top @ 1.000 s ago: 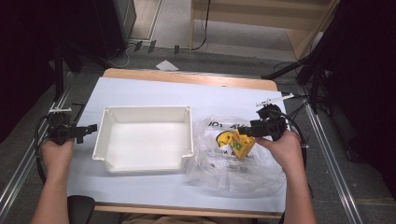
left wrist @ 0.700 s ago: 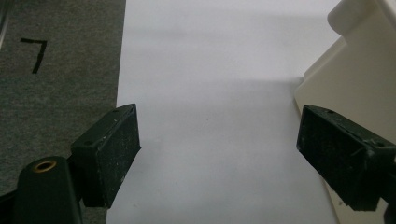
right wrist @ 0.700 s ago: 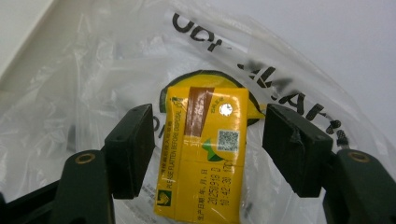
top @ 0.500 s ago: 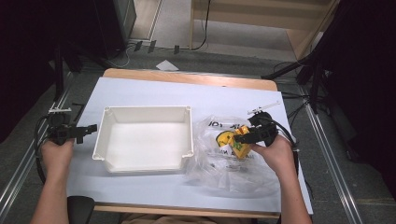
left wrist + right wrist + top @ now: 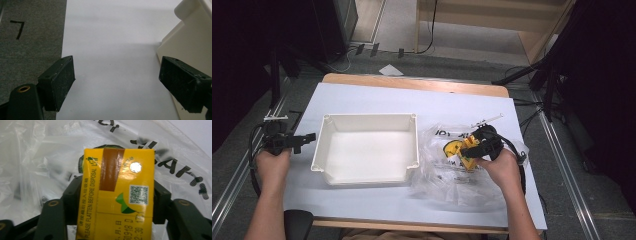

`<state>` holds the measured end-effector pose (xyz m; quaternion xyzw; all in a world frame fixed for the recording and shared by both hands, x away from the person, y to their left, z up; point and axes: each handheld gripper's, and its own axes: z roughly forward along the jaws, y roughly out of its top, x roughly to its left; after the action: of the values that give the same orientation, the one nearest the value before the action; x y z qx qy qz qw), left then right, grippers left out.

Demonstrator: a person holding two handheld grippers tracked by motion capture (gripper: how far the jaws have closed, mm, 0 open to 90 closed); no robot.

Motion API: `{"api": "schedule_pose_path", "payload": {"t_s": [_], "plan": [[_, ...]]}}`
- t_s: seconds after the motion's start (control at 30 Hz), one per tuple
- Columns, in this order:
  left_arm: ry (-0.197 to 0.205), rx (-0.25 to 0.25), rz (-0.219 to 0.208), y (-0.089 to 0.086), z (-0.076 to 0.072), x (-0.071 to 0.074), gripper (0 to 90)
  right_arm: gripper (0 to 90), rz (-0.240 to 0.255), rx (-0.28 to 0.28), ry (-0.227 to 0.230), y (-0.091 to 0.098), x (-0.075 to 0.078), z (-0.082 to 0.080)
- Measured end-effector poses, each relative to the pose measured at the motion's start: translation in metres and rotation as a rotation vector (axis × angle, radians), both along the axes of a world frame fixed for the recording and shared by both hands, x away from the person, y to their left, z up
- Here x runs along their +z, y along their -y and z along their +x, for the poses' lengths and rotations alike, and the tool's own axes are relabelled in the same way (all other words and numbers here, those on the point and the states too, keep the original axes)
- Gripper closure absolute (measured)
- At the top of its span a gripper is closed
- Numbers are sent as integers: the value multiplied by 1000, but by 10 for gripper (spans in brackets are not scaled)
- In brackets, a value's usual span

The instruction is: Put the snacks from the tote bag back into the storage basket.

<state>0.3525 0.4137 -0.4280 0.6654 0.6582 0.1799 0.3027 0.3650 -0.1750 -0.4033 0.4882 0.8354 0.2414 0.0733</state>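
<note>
A yellow drink carton (image 5: pixel 117 195) with a brown tape strip lies on a clear printed plastic bag (image 5: pixel 447 175) at the table's right. My right gripper (image 5: pixel 473 146) has come down over the carton (image 5: pixel 470 161). Its jaws have just been closing and now press on the carton's two sides. An empty white tray (image 5: pixel 367 117) stands in the middle of the table. At the tray's left side my left gripper (image 5: pixel 307 137) rests open over the white table sheet, nothing between its jaws; one pad (image 5: pixel 185 82) is close to the tray's corner (image 5: pixel 190 42).
The white sheet (image 5: pixel 377 100) covers the table, with a wooden edge at the back. Metal rails run along both sides. The crumpled bag (image 5: pixel 37 157) spreads around the carton. A thin white stick (image 5: pixel 487 120) lies behind the bag.
My right gripper has sunk onto the bag and its jaws have closed on the yellow carton. The left hand has stayed where it was.
</note>
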Motion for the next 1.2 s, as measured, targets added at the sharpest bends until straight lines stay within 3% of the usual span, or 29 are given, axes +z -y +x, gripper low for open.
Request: {"api": "schedule_pose_path", "payload": {"t_s": [0.2, 0.73, 1.2], "plan": [[0, 1, 0, 0, 0, 0, 142, 528, -38, 20, 33, -1, 2, -2], [1, -2, 1, 1, 1, 0, 142, 546, -71, 37, 48, 1, 10, -3], [1, 2, 1, 1, 1, 0, 141, 547, -9, 60, 65, 9, 24, -6]]}}
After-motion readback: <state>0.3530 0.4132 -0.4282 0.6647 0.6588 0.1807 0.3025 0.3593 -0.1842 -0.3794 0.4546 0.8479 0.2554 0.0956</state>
